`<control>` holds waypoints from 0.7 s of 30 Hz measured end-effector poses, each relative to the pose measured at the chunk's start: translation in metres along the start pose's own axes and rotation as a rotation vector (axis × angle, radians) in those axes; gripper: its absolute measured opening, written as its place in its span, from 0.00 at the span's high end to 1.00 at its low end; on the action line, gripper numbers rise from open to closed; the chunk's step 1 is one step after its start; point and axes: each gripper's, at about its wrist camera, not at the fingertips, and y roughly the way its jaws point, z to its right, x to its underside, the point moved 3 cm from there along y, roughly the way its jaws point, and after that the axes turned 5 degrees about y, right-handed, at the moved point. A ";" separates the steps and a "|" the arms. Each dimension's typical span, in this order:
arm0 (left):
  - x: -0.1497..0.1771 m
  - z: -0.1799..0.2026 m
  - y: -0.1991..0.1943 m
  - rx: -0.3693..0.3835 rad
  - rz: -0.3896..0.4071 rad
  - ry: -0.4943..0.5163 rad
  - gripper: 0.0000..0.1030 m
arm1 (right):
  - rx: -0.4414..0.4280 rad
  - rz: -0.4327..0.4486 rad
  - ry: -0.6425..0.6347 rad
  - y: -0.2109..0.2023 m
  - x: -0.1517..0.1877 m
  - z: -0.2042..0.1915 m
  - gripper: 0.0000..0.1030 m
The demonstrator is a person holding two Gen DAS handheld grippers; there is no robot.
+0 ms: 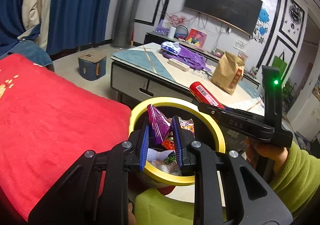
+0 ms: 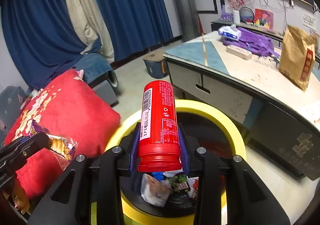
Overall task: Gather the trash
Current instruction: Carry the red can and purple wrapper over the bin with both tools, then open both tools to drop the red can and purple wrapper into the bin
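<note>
Two grippers over one yellow-rimmed bin [image 2: 232,125]: the left gripper [image 1: 161,141] pinches one purple wrapper [image 1: 159,125], the right gripper [image 2: 160,145] clamps one red canister [image 2: 159,121]. Several scraps lie inside.

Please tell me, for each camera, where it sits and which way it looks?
Left wrist: sits on the left tongs, looks down into the yellow-rimmed bin; shows a purple wrapper pinched, a green sleeve.
Right wrist: sits on the right tongs, looks down over the bin; shows a red can gripped.
Shared: bin, table, red cushion.
</note>
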 end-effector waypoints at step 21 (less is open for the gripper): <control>0.004 0.025 0.072 0.017 -0.116 0.060 0.84 | 0.069 -0.078 0.098 0.018 0.019 0.049 0.68</control>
